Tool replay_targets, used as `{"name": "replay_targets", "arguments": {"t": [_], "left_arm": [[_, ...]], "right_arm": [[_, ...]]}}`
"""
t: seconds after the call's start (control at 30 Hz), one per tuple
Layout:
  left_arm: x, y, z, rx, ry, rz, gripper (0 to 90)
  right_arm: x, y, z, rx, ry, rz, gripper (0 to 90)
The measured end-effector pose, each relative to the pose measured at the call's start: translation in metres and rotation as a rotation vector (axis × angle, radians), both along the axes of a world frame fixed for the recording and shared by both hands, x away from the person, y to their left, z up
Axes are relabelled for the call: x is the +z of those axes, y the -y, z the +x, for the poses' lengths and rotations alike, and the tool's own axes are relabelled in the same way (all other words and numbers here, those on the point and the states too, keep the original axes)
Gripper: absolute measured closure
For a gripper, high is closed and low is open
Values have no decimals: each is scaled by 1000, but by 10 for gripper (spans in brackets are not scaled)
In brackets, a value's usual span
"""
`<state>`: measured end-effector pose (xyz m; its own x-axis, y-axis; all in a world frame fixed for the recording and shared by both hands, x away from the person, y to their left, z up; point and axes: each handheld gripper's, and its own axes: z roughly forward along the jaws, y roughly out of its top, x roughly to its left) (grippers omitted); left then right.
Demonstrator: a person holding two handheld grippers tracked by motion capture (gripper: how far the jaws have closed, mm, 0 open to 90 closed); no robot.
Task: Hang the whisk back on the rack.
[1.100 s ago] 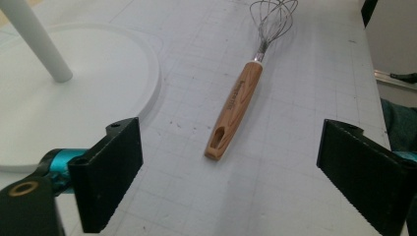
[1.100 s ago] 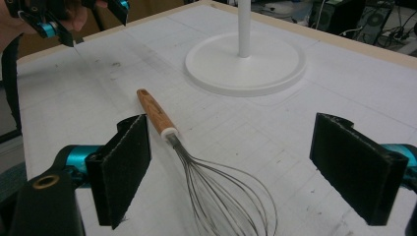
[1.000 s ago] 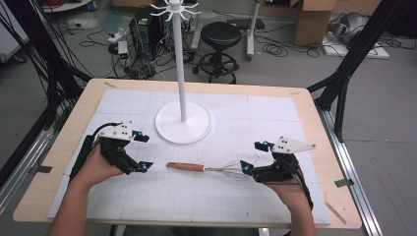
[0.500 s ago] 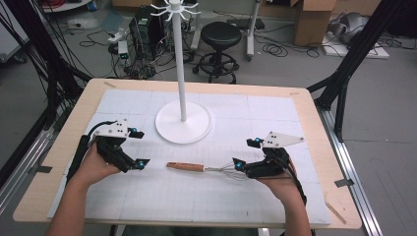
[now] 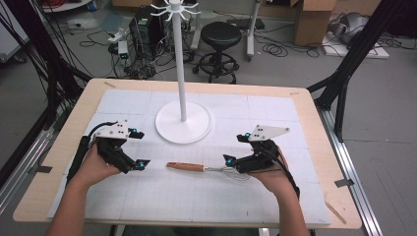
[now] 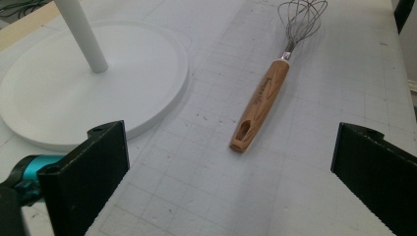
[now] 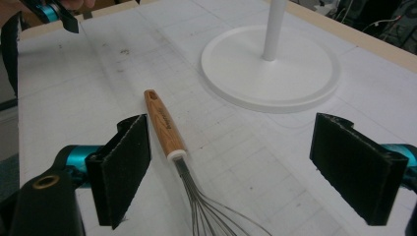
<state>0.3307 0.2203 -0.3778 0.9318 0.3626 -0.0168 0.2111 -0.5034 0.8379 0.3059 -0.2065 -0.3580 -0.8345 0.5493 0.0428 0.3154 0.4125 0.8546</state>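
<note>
Wire whisk with wooden handle (image 5: 196, 168) lies flat on the worktop (image 5: 59, 162), just in front of the white round stand base (image 5: 183, 128). Left tool (image 5: 137, 149) wide, empty, jaws just opened further, off the handle end. Right tool (image 5: 234, 150) wide, wire end between its jaws, untouched.

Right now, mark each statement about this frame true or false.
1. The whisk lies flat on the table mat. True.
2. The left tongs are clamped on the whisk handle. False: they stand open, with the handle lying ahead of them.
3. The whisk hangs from the white stand. False: it lies in front of the stand's base.
4. The right tongs are open over the whisk's wires. True.
</note>
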Motion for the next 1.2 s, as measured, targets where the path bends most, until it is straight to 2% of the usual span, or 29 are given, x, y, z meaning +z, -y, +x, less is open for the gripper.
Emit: {"name": "replay_targets", "arguments": {"t": [0.17, 0.43, 0.67, 0.9, 1.2], "left_arm": [[-2, 3, 0, 2, 4, 19, 16], [0, 1, -1, 6, 10, 12, 16], [-2, 4, 1, 3, 7, 14, 17], [-2, 4, 0, 2, 10, 20, 17], [-4, 6, 1, -3, 8, 28, 17]], "right_arm": [[-3, -14, 10, 30, -25, -41, 150], [-5, -44, 24, 96, -69, -132, 154], [-9, -61, 28, 142, -84, -190, 163], [-21, -72, 35, 162, -128, -251, 203], [-29, -92, 34, 218, -150, -363, 263]]}}
